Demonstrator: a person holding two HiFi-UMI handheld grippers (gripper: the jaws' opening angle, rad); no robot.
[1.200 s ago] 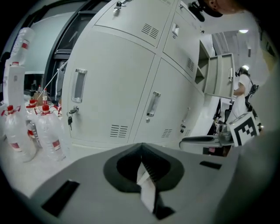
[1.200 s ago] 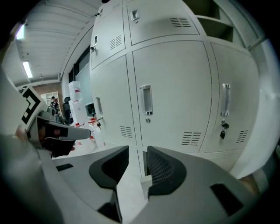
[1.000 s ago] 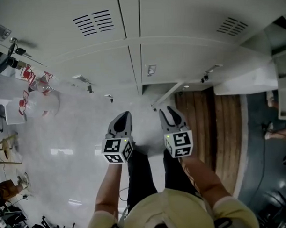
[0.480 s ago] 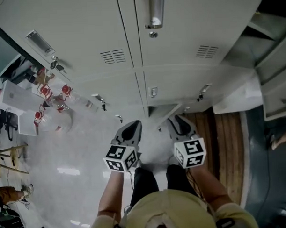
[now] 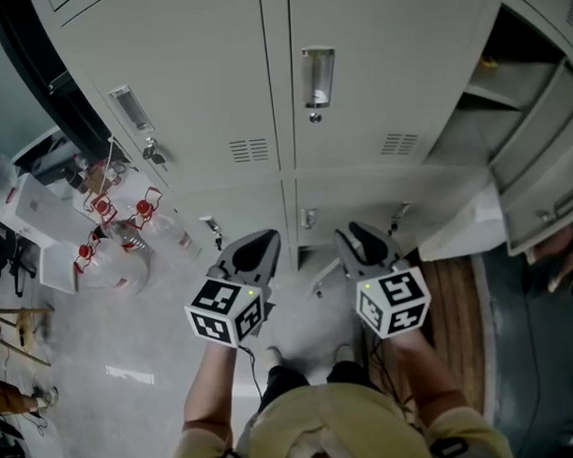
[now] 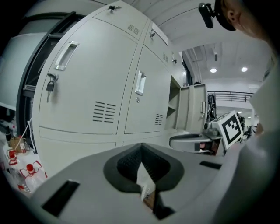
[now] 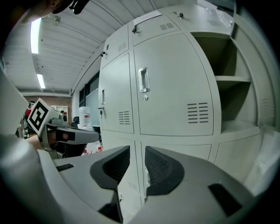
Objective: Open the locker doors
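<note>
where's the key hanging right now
In the head view the key hangs from the lock of the left closed locker door, just below its handle, above and left of the left gripper.

pale grey locker doors

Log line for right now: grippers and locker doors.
left gripper: shut, empty | right gripper: open, just been closing, nothing between | keyed locker door: closed | door beside it: closed | far-right locker: open
</note>
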